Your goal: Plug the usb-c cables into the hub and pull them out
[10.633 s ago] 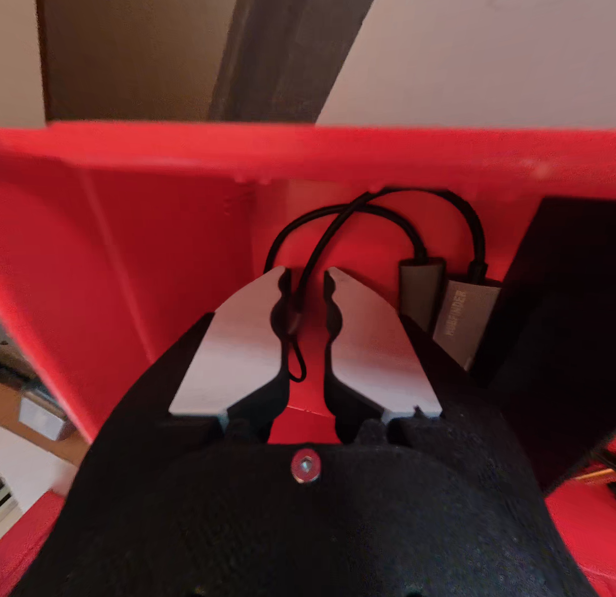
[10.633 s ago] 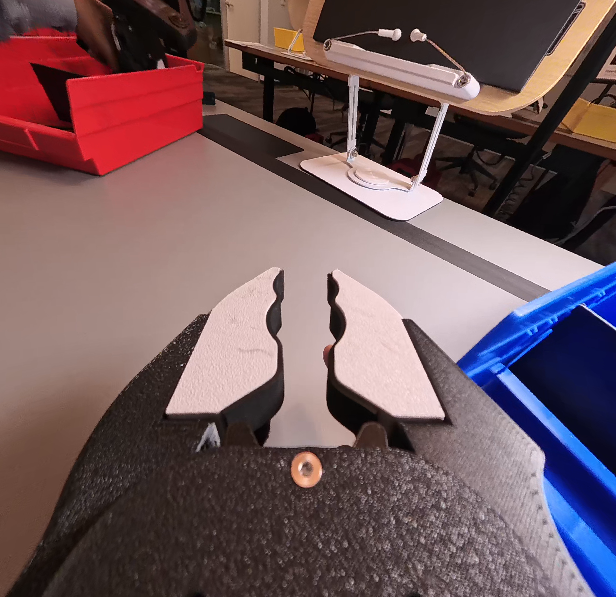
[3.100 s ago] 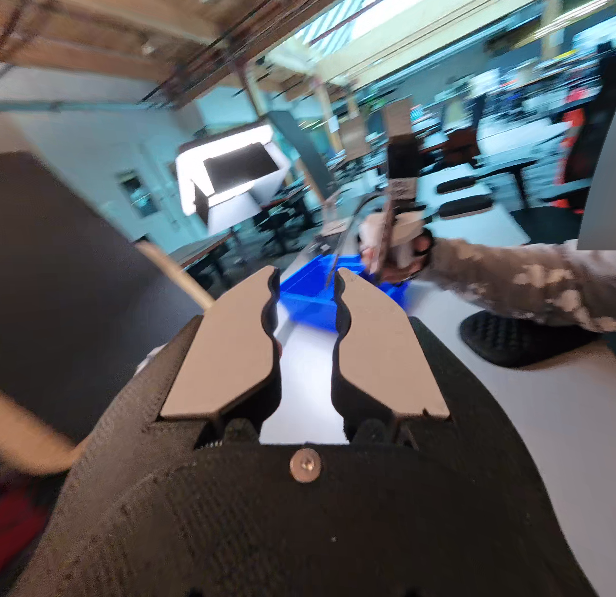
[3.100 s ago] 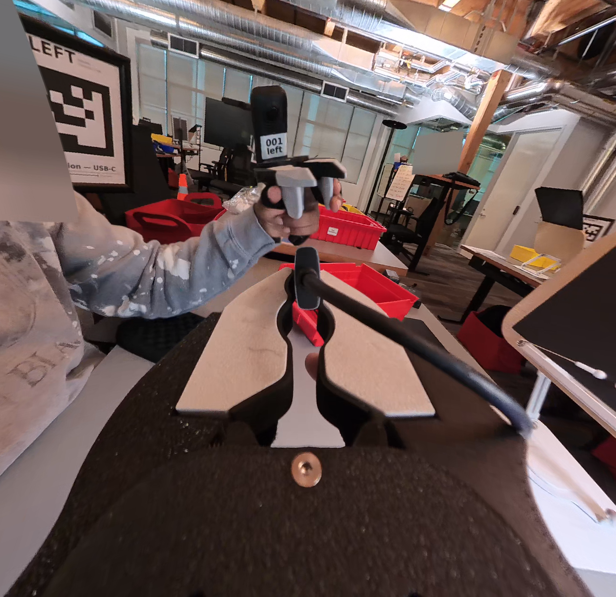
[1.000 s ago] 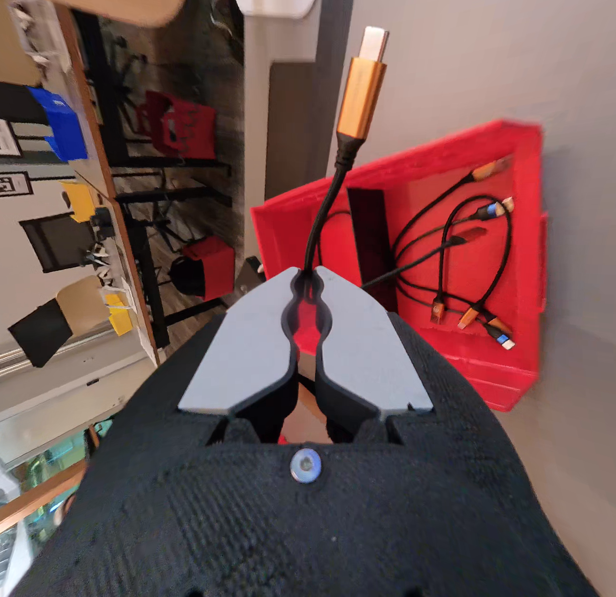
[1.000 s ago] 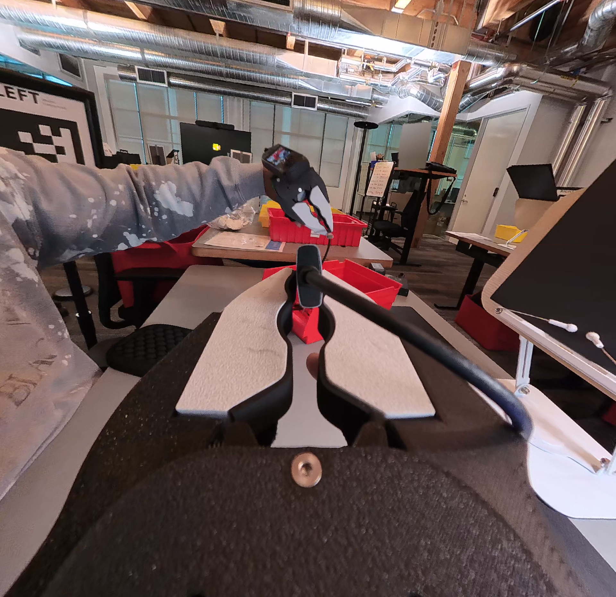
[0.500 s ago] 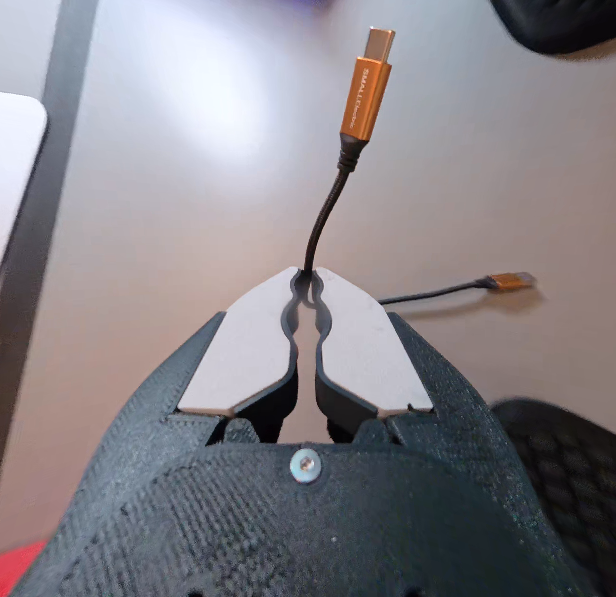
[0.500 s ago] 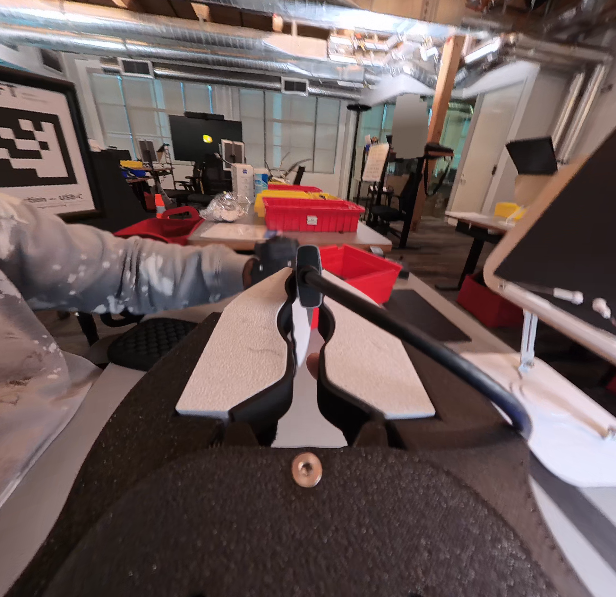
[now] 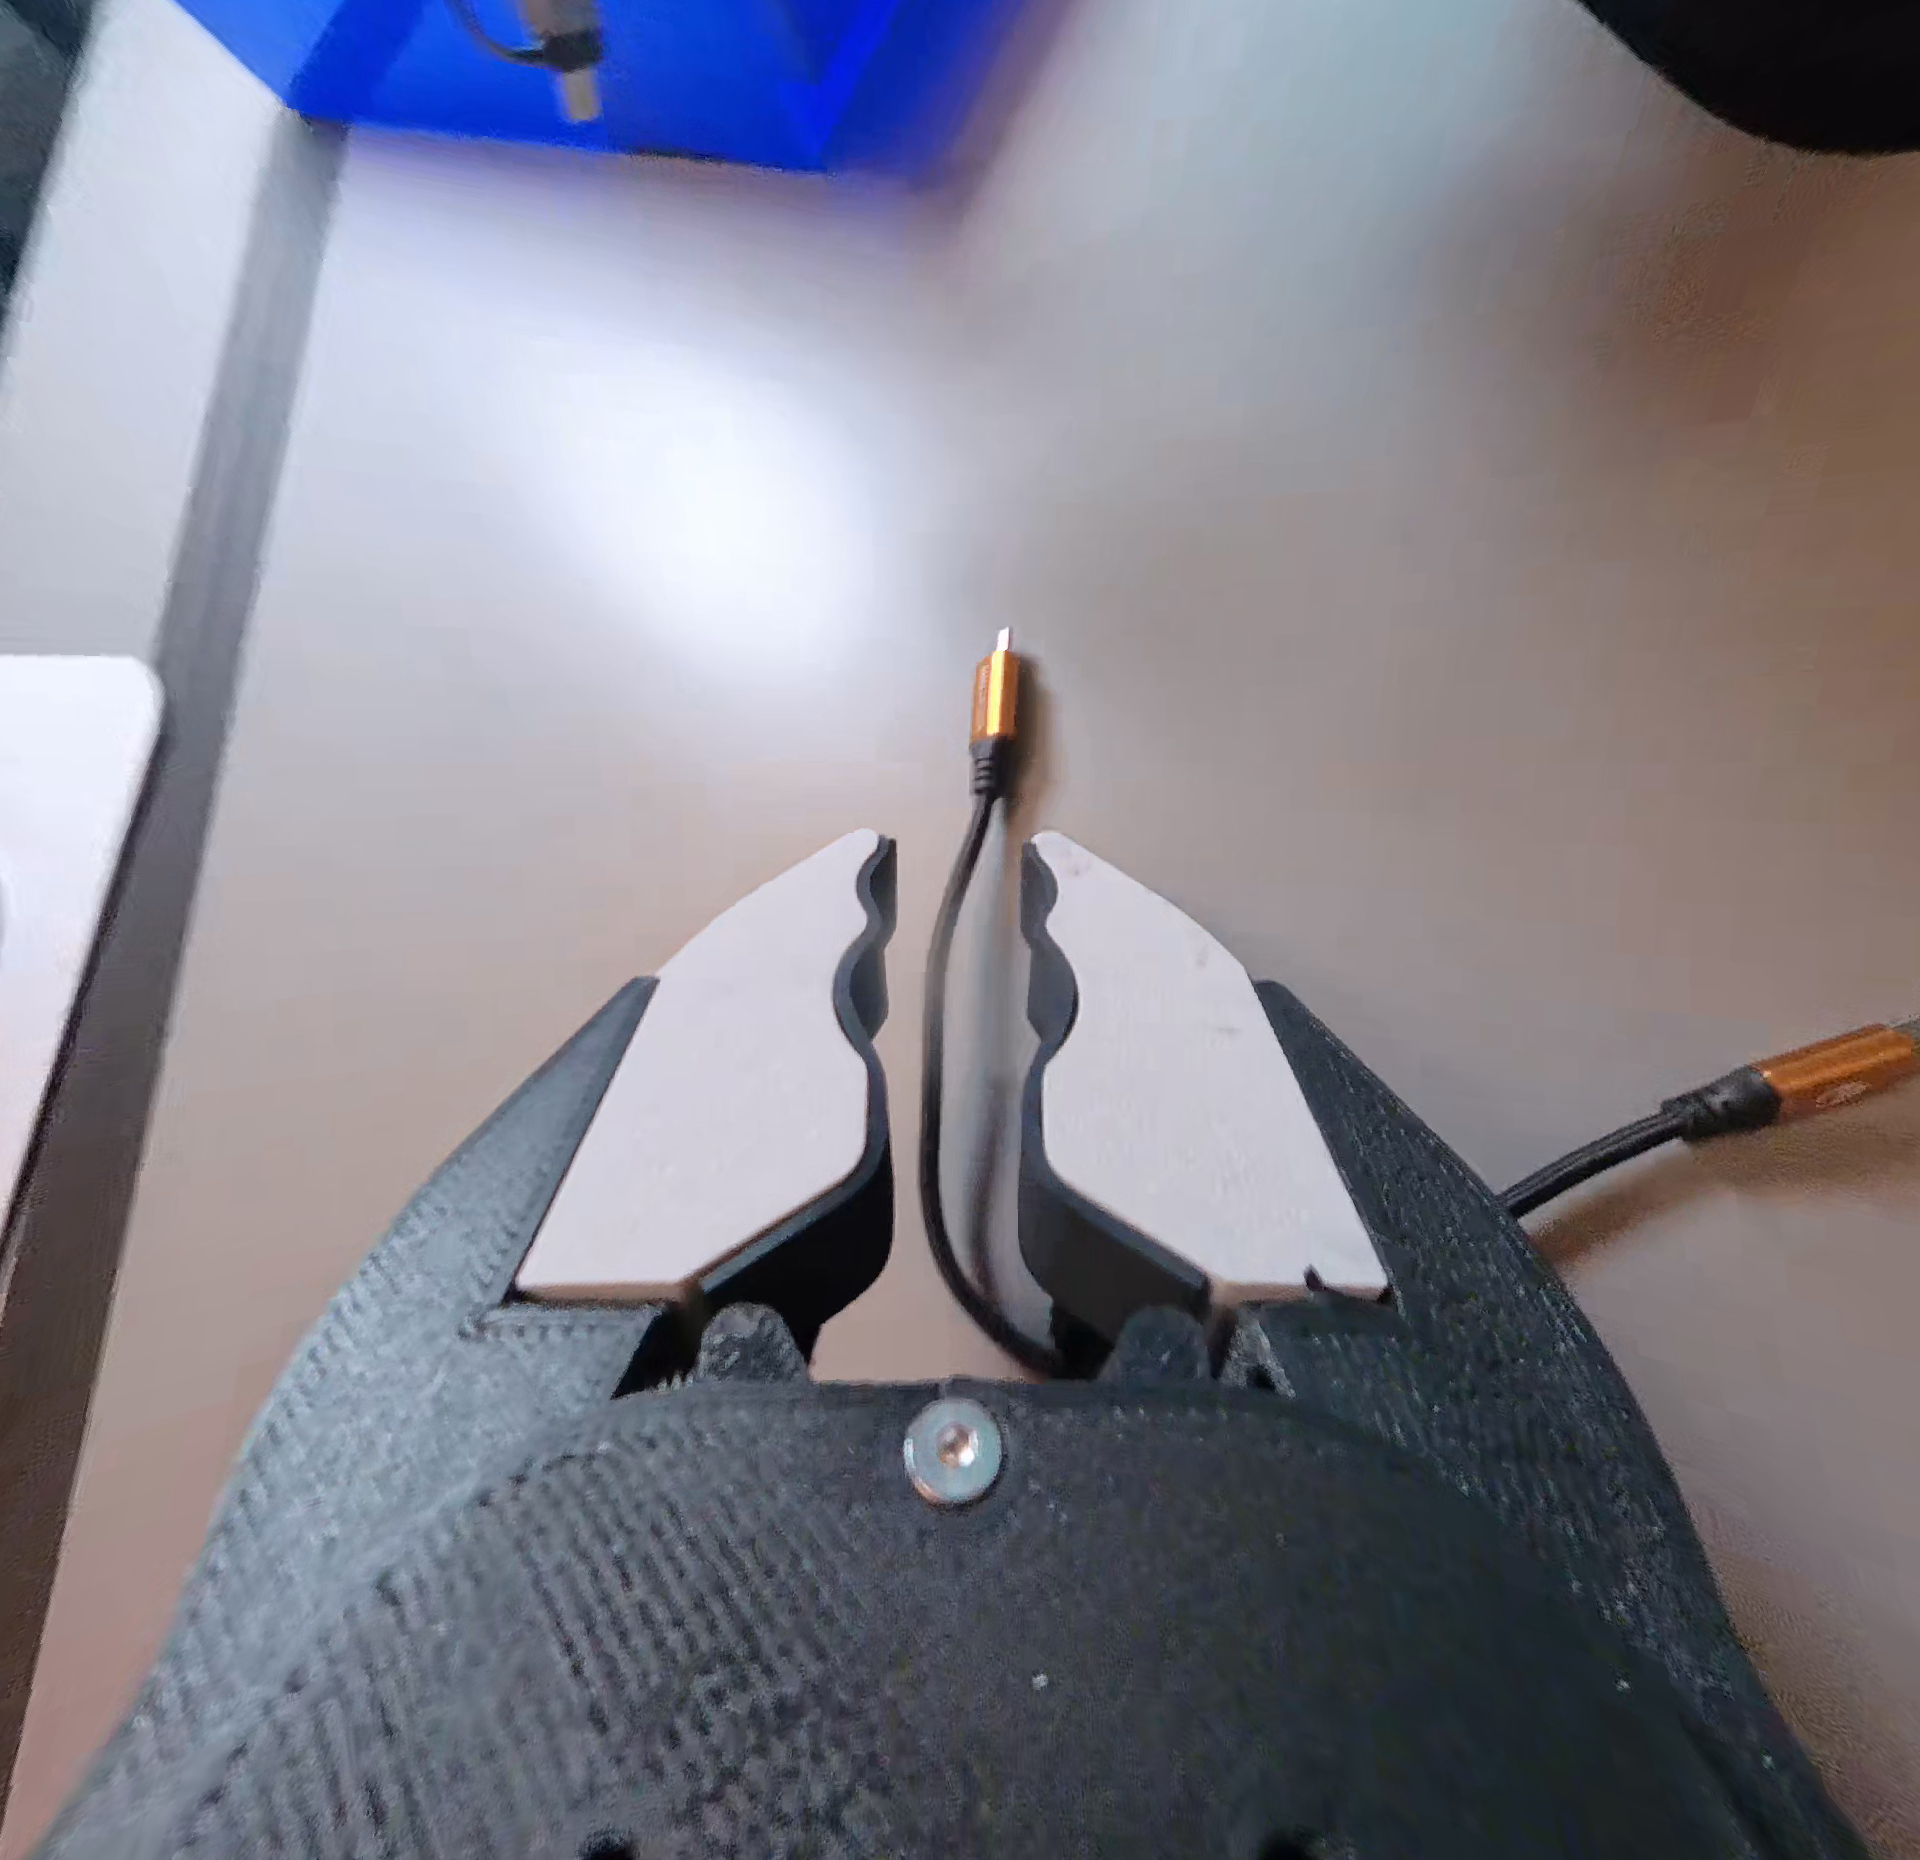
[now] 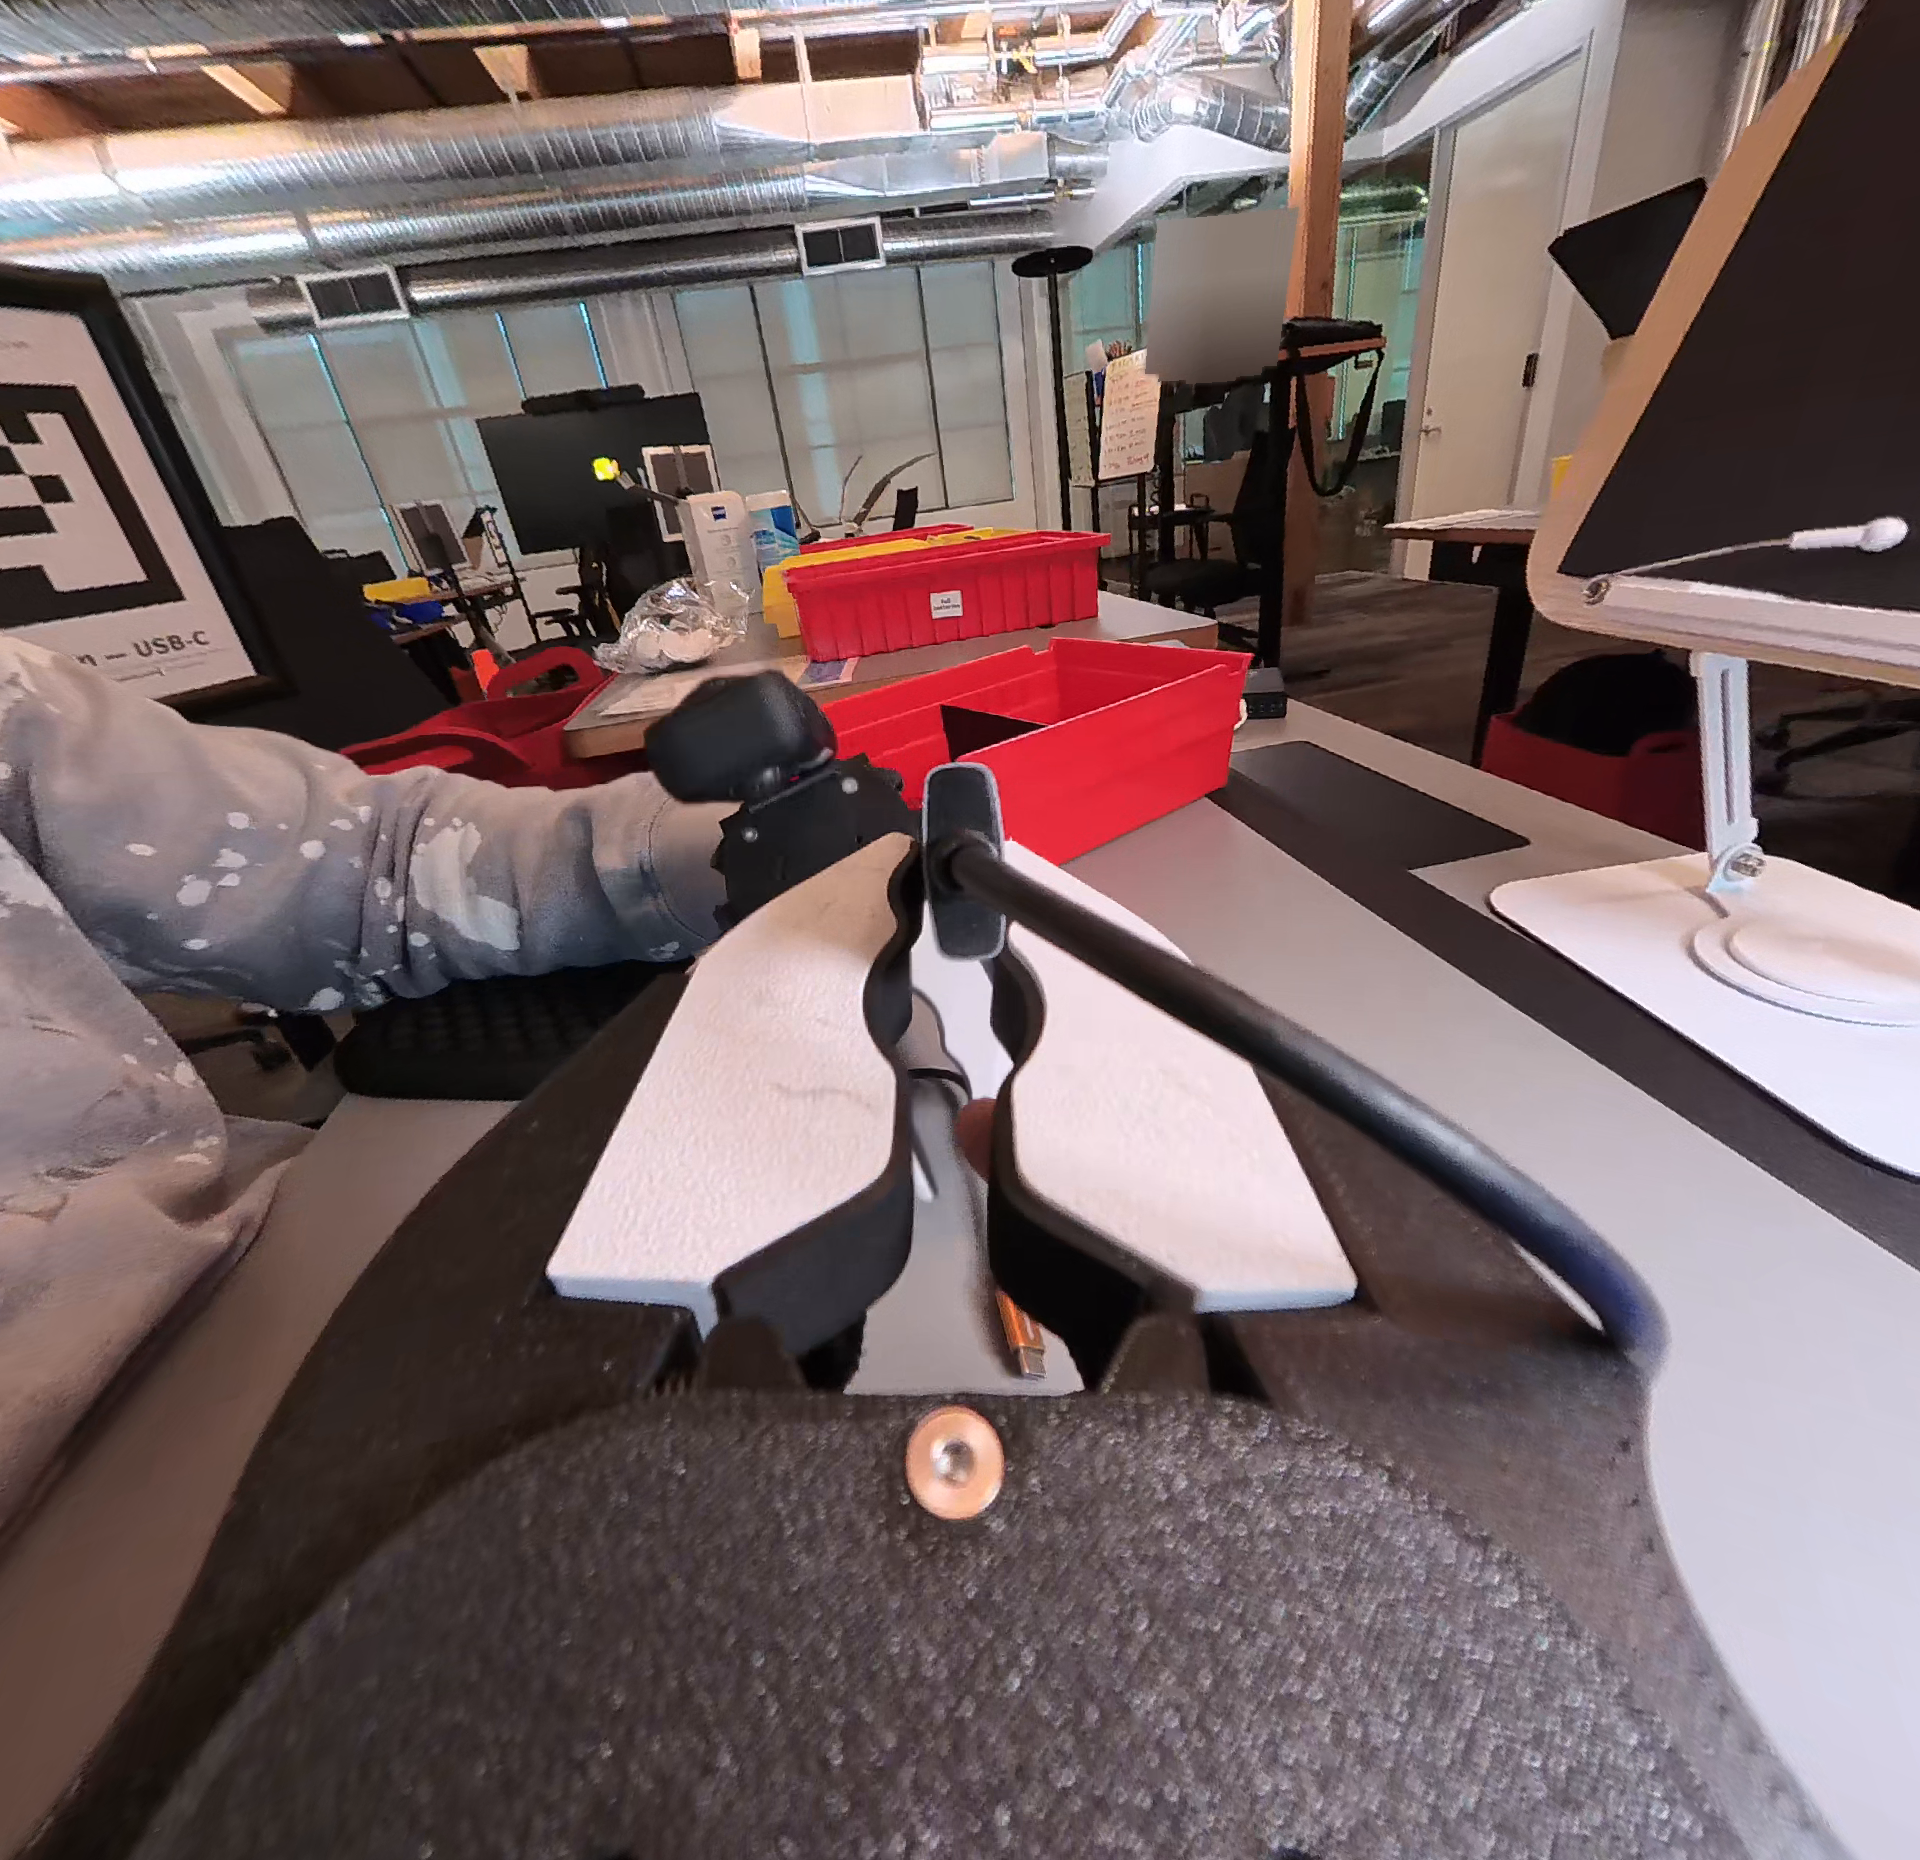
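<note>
In the left wrist view my left gripper [image 9: 954, 854] is open just above the grey table. A thin black usb-c cable [image 9: 935, 1083] lies on the table between its fingers, with its orange plug [image 9: 992, 704] past the tips. The cable's other orange plug [image 9: 1829, 1067] lies to the right. My right gripper [image 10: 958, 875] is shut on the dark grey end of the hub [image 10: 961, 854]. The hub's thick black cable [image 10: 1299, 1062] loops off to the right. The left gripper [image 10: 800, 802] shows just beyond it, held by a hand in a speckled sleeve.
A red bin [image 10: 1049, 740] stands behind on the table. A blue bin [image 9: 675, 54] lies ahead of the left gripper, with a grey plug [image 9: 566, 44] hanging before it. A white stand base [image 10: 1766, 958] is to the right, and black pads [image 10: 488, 1031] [image 9: 1766, 34] lie near the table's edge. One gripper's finger ends stand about 15 centimetres off the other's.
My left gripper has dropped toward the table, opened and let go of the orange-plug cable, which now lies flat. The right gripper still holds the hub and has tilted slightly.
</note>
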